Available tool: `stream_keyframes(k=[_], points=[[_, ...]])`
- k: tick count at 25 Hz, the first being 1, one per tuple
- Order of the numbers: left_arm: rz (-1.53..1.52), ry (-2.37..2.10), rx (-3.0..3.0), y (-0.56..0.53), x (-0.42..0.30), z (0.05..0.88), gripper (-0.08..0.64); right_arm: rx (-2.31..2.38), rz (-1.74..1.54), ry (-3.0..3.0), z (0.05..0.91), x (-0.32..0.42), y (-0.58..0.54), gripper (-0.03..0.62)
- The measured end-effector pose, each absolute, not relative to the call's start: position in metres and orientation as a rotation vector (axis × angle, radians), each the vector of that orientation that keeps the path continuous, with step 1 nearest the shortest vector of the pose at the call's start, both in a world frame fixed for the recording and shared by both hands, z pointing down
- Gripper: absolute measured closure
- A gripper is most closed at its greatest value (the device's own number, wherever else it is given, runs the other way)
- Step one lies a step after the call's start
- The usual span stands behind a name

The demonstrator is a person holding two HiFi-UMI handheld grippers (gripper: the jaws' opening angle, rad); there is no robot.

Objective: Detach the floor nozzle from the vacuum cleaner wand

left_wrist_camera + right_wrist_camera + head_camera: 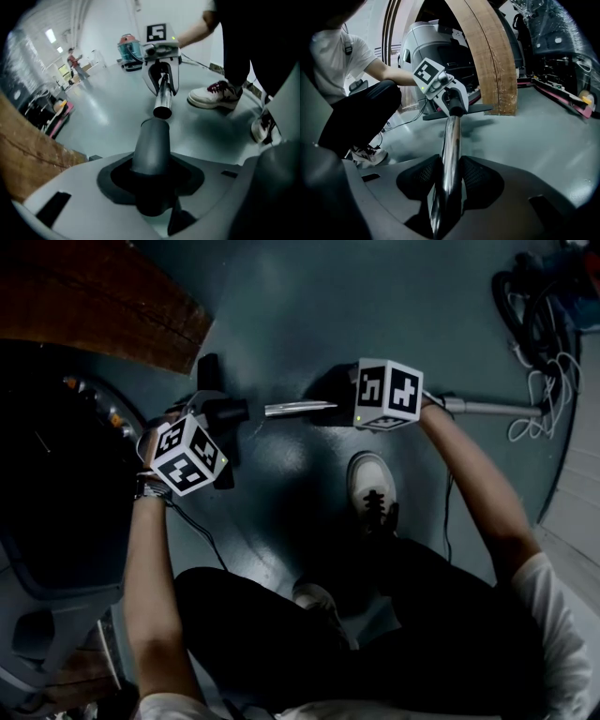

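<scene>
separation looks already made, judging by the gap. in the head view the nozzle [228, 412] sits left of centre and the wand [298, 409] runs from the middle out to the right edge of the frame, and a short stretch of bare floor [309, 315] shows between the nozzle's neck and the wand's bright open end. the two parts lie on one line, left to right across that view, so the axis that matters is the wand's own length. the left gripper [152, 168] is clenched on the nozzle's grey neck, which stands straight up between its jaws in the left gripper view, with the wand's dark mouth just above it in the frame and aimed right at it. the right gripper [449, 171] is clamped on the chrome tube, pads pressed to both sides of it. in its view the tube runs up the middle of the frame toward the nozzle head, which lies crosswise near the centre. each gripper looks along that shared line at the other. the left one is plainly the nearer to the nozzle, since it holds it. the right one grips the wand a little way back from its free end. what remains, as i judge it, is to widen the gap along that line, nozzle toward the left of the head view, without tilting the neck back against the tube's mouth.
</scene>
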State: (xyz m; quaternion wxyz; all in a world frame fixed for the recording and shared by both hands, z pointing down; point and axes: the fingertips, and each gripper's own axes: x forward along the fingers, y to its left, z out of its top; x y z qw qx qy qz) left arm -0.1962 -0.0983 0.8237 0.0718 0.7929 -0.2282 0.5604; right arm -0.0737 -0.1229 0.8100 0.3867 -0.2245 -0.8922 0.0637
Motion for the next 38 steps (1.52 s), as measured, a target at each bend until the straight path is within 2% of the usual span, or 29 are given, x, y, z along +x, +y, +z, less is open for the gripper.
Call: stream_keyframes(k=[6,25,38], points=[[1.606,-0.635,2.318,-0.069,-0.197,0.847,0.400,-0.559,0.143,-2.244,0.820,-0.076,-0.125,0.428],[1.789,-0.621,2.245,-0.046,-0.205,0.885,0.400,-0.289,-0.036,-2.162,0.863,-0.096,-0.172,0.426],[1.790,-0.644,2.221,-0.049,-0.200,0.902,0.383,-0.289,-0.047,-2.087,0.896,-0.091,-0.168,0.426]])
